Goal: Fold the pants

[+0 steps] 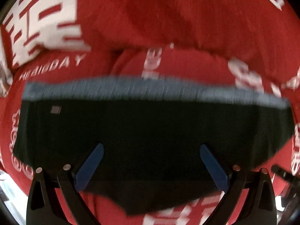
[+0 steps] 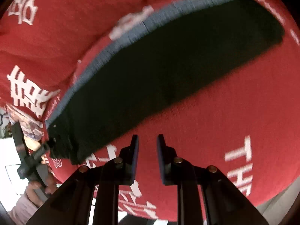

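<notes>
Left wrist view
- Left gripper (image 1: 151, 166): pointed steeply down over the pants; jaws spread wide, nothing pinched between them.
- Fingers (image 1: 90, 166): blue pads on black arms, seen against the dark cloth; contact with the pants cannot be told.
- Pants (image 1: 150, 127): laid folded on the blanket as a wide dark band; a grey-blue ribbed waistband (image 1: 131, 89) runs along the far edge, blurred by motion; a small grey square tag (image 1: 55, 110) is seen near the far left corner, its writing too small to read.
- Blanket (image 1: 187, 18): red, spread all around the pants, with large white characters; beyond the pants, at left, a line of white letters is read roughly as "HEIGDAY", blurred.

Right wrist view
- Right gripper (image 2: 147, 157): pointed down at bare blanket just beside the near edge of the pants; jaws parted by a narrow gap, nothing held.
- Pants (image 2: 168, 60): stretched slantwise from lower left to upper right, beyond the gripper; waistband (image 2: 120, 45) along the far edge; layered fold edges shown at the lower left end.
- Blanket (image 2: 215, 121): red; white letters "TH" read to the right of the gripper, the rest cut off; white characters beyond the pants at left.
- Left gripper (image 2: 32, 161): seen at the lower left end of the pants, held by a hand (image 2: 46, 182); its jaws cannot be told here.
</notes>
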{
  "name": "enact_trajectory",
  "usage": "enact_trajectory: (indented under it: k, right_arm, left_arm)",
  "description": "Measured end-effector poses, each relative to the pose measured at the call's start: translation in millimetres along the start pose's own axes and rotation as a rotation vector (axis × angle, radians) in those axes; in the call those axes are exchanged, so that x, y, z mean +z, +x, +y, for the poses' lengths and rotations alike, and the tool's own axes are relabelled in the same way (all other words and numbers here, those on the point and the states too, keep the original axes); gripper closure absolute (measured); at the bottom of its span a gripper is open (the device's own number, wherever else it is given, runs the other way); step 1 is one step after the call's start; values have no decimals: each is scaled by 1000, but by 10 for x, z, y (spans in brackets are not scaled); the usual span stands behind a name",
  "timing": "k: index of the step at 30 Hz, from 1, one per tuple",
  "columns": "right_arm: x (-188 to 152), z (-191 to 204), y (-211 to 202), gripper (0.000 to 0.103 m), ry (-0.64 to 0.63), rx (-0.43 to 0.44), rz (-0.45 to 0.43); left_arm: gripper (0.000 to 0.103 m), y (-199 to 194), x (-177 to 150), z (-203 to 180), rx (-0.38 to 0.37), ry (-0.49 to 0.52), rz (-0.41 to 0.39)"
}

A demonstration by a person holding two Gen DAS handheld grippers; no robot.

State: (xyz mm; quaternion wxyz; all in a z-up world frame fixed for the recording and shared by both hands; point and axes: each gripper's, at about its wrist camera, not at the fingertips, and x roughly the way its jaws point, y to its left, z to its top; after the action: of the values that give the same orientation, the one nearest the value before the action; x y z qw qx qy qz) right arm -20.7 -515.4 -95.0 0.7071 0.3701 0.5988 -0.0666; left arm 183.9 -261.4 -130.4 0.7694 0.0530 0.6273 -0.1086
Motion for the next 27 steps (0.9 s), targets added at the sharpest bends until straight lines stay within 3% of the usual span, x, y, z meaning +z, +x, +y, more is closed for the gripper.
enact_trajectory:
  k: [4, 8, 10, 13, 16, 19, 22, 27]
  right_arm:
    - [437, 273, 157, 82, -91, 17, -25]
    - [830, 503, 429, 79, -170, 5, -28]
    - [944, 542, 572, 72, -180, -10, -14]
    - [1040, 406, 635, 72, -152, -48, -19]
    - [1074, 177, 445, 72, -56, -84, -75]
    - [1032, -64, 227, 70, 27, -42, -84]
    - [822, -250, -13, 58, 67, 0, -93]
    - [489, -526, -212, 55, 164, 37, -83]
  left_arm:
    - [0, 263, 443, -193, 22, -37, -20]
    - [0, 571, 552, -333, 90, -48, 6]
    - [0, 694, 574, -294, 121, -71, 10]
    - [0, 743, 640, -184, 144, -118, 18]
    - [0, 648, 659, -128, 147, -103, 22]
    - [0, 443, 606, -172, 125, -55, -1]
    - [0, 255, 443, -300, 63, -9, -3]
    - [0, 209, 57, -781, -36, 78, 47]
